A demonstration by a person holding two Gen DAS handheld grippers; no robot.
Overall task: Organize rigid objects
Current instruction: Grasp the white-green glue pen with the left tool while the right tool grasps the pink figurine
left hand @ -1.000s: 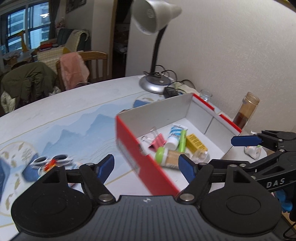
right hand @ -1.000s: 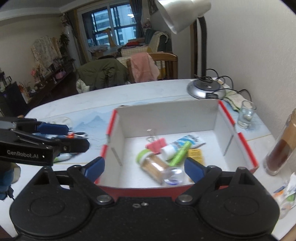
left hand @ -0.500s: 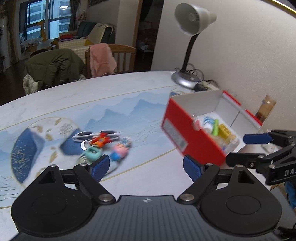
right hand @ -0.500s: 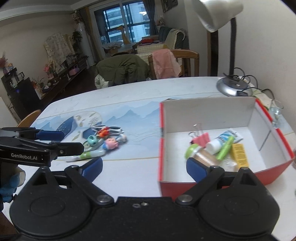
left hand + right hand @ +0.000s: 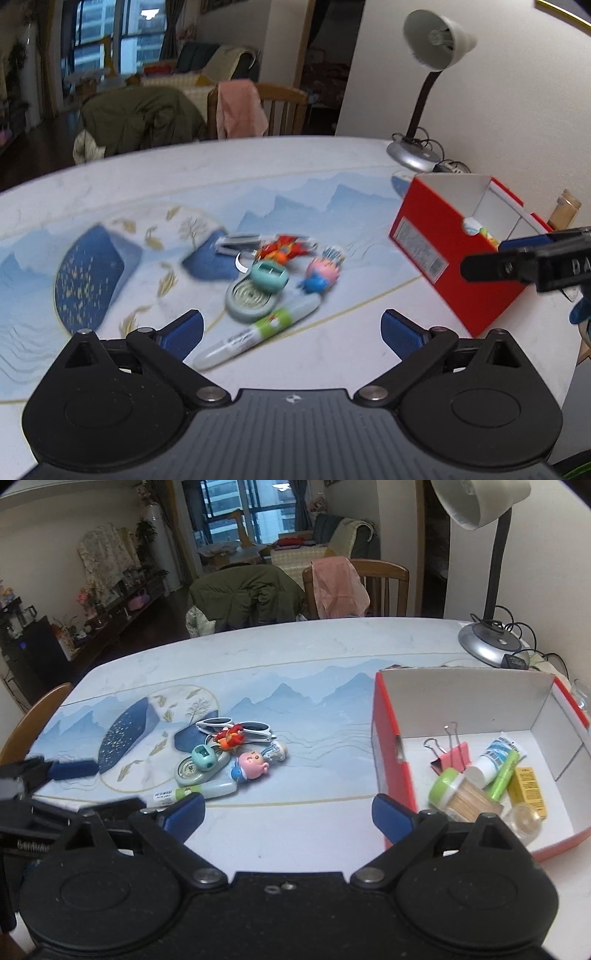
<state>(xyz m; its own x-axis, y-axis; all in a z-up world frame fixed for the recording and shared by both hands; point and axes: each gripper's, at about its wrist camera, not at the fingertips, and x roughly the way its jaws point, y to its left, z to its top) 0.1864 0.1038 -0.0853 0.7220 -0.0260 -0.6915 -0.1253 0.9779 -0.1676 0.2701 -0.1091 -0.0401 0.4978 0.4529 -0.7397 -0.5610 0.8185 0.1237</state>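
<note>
A heap of small objects lies on the table mat: a white-and-green marker, a round grey tape dispenser, a pink pig figure, a red toy and white sunglasses. A red box at the right holds a pink binder clip, a tube, a toothpick jar and a yellow packet. My left gripper is open just short of the marker. My right gripper is open and empty between heap and box.
A desk lamp with cables stands behind the box. A glass and a brown jar stand beside the box near the wall. Wooden chairs draped with clothes stand at the table's far edge.
Both grippers have swung left, away from the box and toward the heap of loose objects. Both stay open and empty.
</note>
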